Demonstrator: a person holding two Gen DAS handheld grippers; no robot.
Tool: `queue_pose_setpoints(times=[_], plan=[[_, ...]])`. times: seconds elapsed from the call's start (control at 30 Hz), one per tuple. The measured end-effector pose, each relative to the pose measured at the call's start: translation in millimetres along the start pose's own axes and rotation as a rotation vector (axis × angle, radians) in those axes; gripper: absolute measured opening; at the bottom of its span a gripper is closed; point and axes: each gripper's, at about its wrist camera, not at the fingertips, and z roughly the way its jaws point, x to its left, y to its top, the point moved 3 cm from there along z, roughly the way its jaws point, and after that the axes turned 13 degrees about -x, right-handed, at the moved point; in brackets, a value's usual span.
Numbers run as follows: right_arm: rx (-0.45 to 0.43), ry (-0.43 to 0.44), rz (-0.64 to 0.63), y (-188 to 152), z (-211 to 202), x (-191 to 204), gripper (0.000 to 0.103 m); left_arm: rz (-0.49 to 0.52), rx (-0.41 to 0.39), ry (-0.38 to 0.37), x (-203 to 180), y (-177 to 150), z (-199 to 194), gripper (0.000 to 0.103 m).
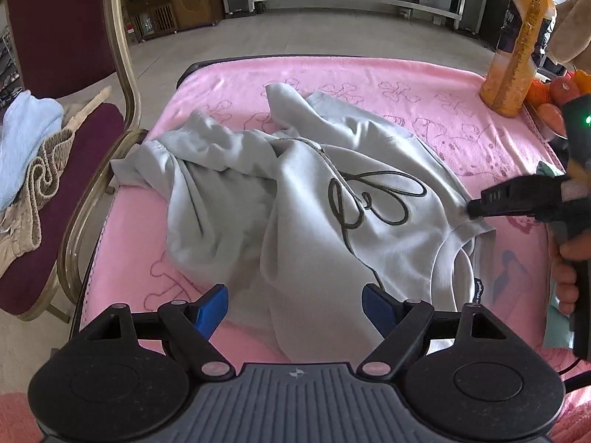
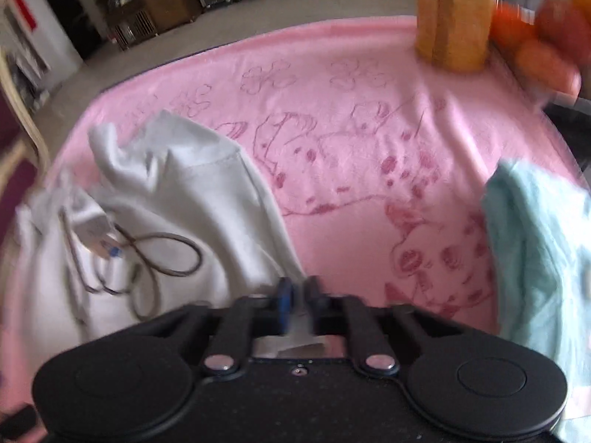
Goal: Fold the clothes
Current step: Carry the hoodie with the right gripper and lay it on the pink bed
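A crumpled light grey sweatshirt point(image 1: 295, 192) with a dark looped line print lies on the pink blanket point(image 1: 406, 85). My left gripper point(image 1: 293, 295) hovers over its near part, blue pads wide apart, open, with nothing pinched. My right gripper point(image 1: 472, 209) comes in from the right, held by a hand point(image 1: 569, 258), with its tip on the garment's right edge. In the blurred right wrist view the right gripper point(image 2: 298, 288) has its fingers together with grey sweatshirt point(image 2: 184, 192) fabric between them.
An orange juice bottle point(image 1: 517, 48) and fruit point(image 1: 561, 92) stand at the table's far right corner. A pale teal cloth point(image 2: 535, 251) lies at the right edge. A maroon chair point(image 1: 55, 37) on the left carries a pile of other clothes point(image 1: 29, 140).
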Motion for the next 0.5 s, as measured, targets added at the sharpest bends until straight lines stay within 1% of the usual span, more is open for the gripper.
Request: queue_pose_setpoints(times=[0.03, 0.07, 0.17, 0.2, 0.23, 0.27, 0.33, 0.37, 0.4, 0.47, 0.5], plan=[[-0.04, 0.007, 0.026, 3, -11, -2, 0.002, -0.004, -0.005, 0.0, 1, 1, -3, 0.079], [-0.101, 0.015, 0.089, 10, -26, -7, 0.002, -0.007, -0.01, 0.0, 2, 1, -5, 0.079], [-0.302, 0.086, 0.335, 28, -94, -38, 0.002, -0.003, -0.051, 0.0, 2, 6, -18, 0.079], [-0.359, 0.102, 0.406, 33, -116, -49, 0.002, 0.002, -0.068, -0.003, 1, 7, -22, 0.079], [-0.404, 0.1, 0.463, 32, -134, -61, 0.002, 0.008, -0.082, -0.009, 0, 9, -27, 0.079], [-0.449, 0.071, 0.52, 27, -152, -74, 0.0, 0.014, -0.096, -0.017, -2, 10, -31, 0.079], [-0.514, -0.078, 0.565, 7, -177, -98, 0.0, 0.026, -0.098, -0.037, -9, 8, -35, 0.08], [-0.541, -0.161, 0.574, -4, -187, -109, 0.0, 0.031, -0.098, -0.048, -13, 6, -37, 0.08], [-0.534, -0.203, 0.582, -15, -192, -119, 0.0, 0.041, -0.092, -0.059, -17, 3, -38, 0.08], [-0.449, -0.181, 0.591, -32, -186, -135, 0.004, 0.062, -0.074, -0.085, -24, -5, -40, 0.08], [-0.418, -0.149, 0.593, -37, -182, -137, 0.007, 0.066, -0.062, -0.094, -25, -10, -41, 0.08]])
